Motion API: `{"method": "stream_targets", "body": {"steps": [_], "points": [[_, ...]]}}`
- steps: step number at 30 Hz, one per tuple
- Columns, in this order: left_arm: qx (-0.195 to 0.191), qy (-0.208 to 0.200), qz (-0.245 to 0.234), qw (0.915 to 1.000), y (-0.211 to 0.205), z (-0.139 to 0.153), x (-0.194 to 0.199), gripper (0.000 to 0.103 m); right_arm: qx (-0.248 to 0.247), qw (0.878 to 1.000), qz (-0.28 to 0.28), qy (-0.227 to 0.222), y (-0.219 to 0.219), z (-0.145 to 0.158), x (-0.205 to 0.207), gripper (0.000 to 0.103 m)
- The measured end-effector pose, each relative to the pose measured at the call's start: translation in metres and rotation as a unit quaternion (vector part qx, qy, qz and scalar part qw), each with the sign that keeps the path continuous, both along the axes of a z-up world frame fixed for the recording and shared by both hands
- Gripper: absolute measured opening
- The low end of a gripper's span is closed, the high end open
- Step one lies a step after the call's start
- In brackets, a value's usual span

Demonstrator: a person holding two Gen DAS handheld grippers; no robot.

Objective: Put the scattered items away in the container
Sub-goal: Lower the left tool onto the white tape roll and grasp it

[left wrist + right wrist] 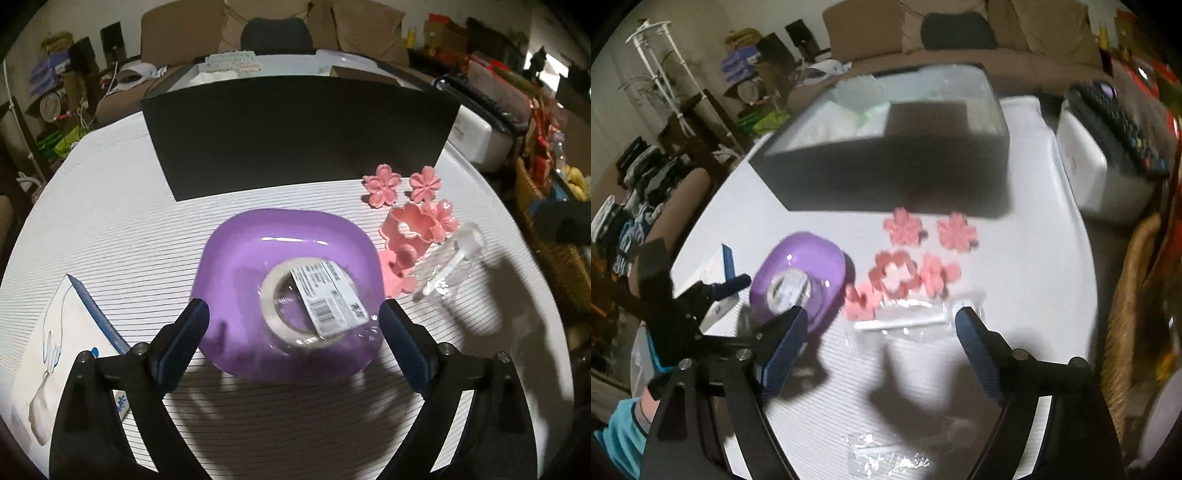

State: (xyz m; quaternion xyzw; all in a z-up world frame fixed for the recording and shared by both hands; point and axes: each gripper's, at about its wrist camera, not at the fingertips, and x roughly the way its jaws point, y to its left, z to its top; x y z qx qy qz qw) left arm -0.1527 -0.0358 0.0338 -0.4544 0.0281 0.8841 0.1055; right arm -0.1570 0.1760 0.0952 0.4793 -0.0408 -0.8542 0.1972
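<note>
- Left hand-held gripper (293, 321): jaws wide, nothing between the pads. Purple plate (236, 258) lies right ahead of the fingertips, its near rim spanning the gap.
- Tape roll (280, 314) lies flat in the plate, wrapped in clear film with a barcode label (328, 295) across it, slightly toward the gripper's right finger.
- Right hand-held gripper (881, 321): also spread wide and empty. A clear packet (908, 321) lies between and just beyond its fingertips; the frame is smeared, so whether the pads touch the film can't be called.
- Pink flower moulds (905, 273) cluster just past that packet, touching or overlapping its far edge. A second clear packet (886, 458) sits under the right gripper, nearer the wrist.
- Container (295, 129): black box, dead ahead of both grippers beyond the plate and moulds, open top, some items already inside.
- Blue-and-white carton (66, 350) lies beside the left gripper's left finger, close to it.
- Likely step: left takes the tape or plate, right takes the packet.
- Left: the roll looks wider than a comfortable pinch across its face. Better to drop one finger into the core and clamp one wall. Film is slick, so seat the pads fully.
- Grabbing the plate rim instead risks the tape sliding off on lift; keep it level if so.
- Right: the packet is thin and flat on the bench. Come in steep, press the pads down, then close so the film bunches.
- Keep the right gripper's far pad clear of the moulds, or they get dragged.
</note>
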Motion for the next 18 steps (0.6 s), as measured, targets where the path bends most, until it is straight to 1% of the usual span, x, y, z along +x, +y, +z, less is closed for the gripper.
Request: {"method": "stream_targets", "body": {"steps": [1, 2, 3, 6, 7, 8, 9, 10, 12, 15, 16, 17, 18], "points": [[0.004, -0.003, -0.001, 1.0, 0.0, 0.0, 0.0, 0.077, 0.005, 1.0, -0.002, 0.0, 0.001, -0.003, 0.001, 0.087], [0.012, -0.008, -0.003, 0.9999, 0.001, -0.001, -0.001, 0.064, 0.013, 1.0, -0.005, 0.001, 0.002, -0.007, 0.003, 0.089], [0.018, -0.012, -0.005, 0.9998, 0.001, -0.001, -0.002, 0.059, 0.016, 1.0, -0.007, 0.002, 0.002, -0.008, 0.004, 0.09], [0.019, -0.01, -0.002, 0.9998, 0.001, 0.001, 0.0, 0.053, 0.013, 1.0, -0.01, 0.0, 0.004, -0.012, 0.006, 0.091], [0.023, -0.008, 0.0, 0.9997, 0.0, 0.003, 0.0, 0.047, 0.013, 1.0, -0.011, 0.001, 0.005, -0.013, 0.007, 0.091], [0.032, -0.006, 0.003, 0.9995, -0.002, 0.006, 0.001, 0.033, 0.014, 1.0, -0.011, 0.002, 0.006, -0.013, 0.008, 0.092], [0.046, -0.005, 0.006, 0.9989, -0.006, 0.01, 0.001, 0.022, 0.014, 1.0, -0.012, 0.004, 0.007, -0.012, 0.009, 0.092], [0.063, -0.004, 0.005, 0.998, -0.009, 0.016, 0.001, 0.01, 0.012, 1.0, -0.012, 0.006, 0.008, -0.012, 0.01, 0.092], [0.097, 0.004, 0.003, 0.9952, -0.017, 0.03, 0.003, 0.01, 0.006, 1.0, -0.012, 0.007, 0.011, -0.011, 0.013, 0.092], [0.119, 0.02, 0.012, 0.9926, -0.034, 0.048, 0.009, 0.01, -0.004, 1.0, -0.012, 0.006, 0.016, -0.01, 0.015, 0.092], [0.124, 0.024, 0.018, 0.9919, -0.04, 0.051, 0.01, 0.012, -0.004, 1.0, -0.013, 0.007, 0.018, -0.009, 0.016, 0.092], [0.13, 0.029, 0.026, 0.9908, -0.046, 0.054, 0.01, 0.029, -0.007, 1.0, -0.014, 0.007, 0.02, -0.008, 0.016, 0.092], [0.133, 0.035, 0.033, 0.99, -0.049, 0.056, 0.01, 0.049, -0.012, 1.0, -0.013, 0.007, 0.021, -0.006, 0.017, 0.092]]}}
